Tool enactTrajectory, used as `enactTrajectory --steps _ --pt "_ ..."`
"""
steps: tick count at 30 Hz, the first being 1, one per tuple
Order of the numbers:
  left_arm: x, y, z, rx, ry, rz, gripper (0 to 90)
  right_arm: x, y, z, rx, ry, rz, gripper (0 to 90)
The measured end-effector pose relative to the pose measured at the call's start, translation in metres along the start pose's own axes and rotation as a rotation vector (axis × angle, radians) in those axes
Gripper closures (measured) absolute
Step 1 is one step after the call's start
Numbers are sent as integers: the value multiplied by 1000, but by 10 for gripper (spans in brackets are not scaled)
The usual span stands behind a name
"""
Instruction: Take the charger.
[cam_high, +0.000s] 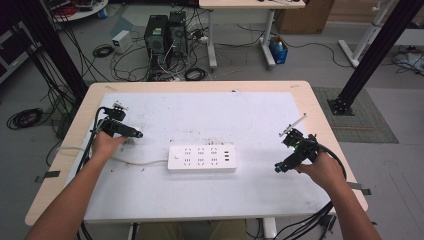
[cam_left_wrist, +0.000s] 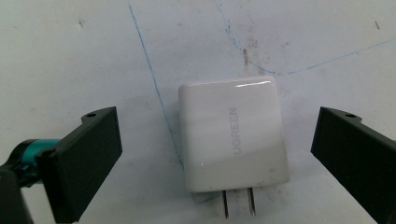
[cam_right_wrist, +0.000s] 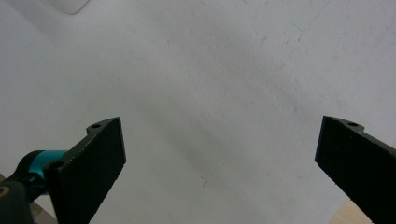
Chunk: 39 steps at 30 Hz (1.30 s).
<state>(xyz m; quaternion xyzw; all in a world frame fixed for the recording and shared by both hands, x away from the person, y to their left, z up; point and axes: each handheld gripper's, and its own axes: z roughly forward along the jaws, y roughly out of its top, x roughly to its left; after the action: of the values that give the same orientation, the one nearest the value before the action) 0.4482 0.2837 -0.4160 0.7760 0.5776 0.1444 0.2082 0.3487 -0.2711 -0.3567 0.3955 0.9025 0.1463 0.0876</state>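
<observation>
A white mat (cam_high: 260, 195), smudged and marked with thin blue pen lines, covers most of a pale wooden table (cam_high: 60, 165). On it a white UGREEN charger (cam_left_wrist: 232, 133) lies flat, its 2 prongs pointing toward the camera, between the wide-spread jaws of the left gripper (cam_left_wrist: 215, 154) and touching neither. A white power strip (cam_high: 201, 158) sits mid-mat, its cord running left. The right gripper (cam_high: 281, 166) hovers near the mat's right edge, jaws wide with bare mat between them. Beyond the table, 2 black computer towers (cam_high: 166, 34) stand on a grey floor amid tangled cables.
</observation>
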Motion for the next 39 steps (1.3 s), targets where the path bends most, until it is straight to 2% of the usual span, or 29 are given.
enactTrajectory --steps 2,6,7,8,9,11,20,23,24,25,26,27,31,39 --pt "1 0 4 -2 3 3 75 0 0 1 1 3 2 11" --pt "1 -2 9 14 -3 -4 85 -1 -2 1 1 3 7 11" --pt "2 -3 10 6 -14 -6 151 -1 -2 1 5 4 13 11" --pt "2 -3 10 6 -14 -6 159 -1 -2 1 5 4 13 11" --pt "2 -4 10 0 -19 -25 164 -1 -3 1 7 3 11 11" --pt "3 -4 10 -3 -18 -31 173 -1 -2 1 6 3 15 11" --pt "3 -5 8 -3 -1 10 237 -1 0 1 7 1 9 11" --pt "3 -5 8 -6 -2 4 250 -1 0 1 8 2 9 11" --pt "3 -5 8 -10 -4 13 286 -1 0 2 7 1 6 11" --pt "3 -5 7 -12 -6 18 286 -1 0 2 7 1 6 11" --pt "2 -5 6 -22 -10 32 330 -1 0 2 9 1 7 11" --pt "0 -6 5 -26 -11 54 418 0 1 2 10 -1 8 11" --pt "1 -6 6 -34 -20 57 426 0 1 2 10 -2 8 14" --pt "-1 -7 5 -42 -8 81 428 0 1 2 7 -4 8 15"
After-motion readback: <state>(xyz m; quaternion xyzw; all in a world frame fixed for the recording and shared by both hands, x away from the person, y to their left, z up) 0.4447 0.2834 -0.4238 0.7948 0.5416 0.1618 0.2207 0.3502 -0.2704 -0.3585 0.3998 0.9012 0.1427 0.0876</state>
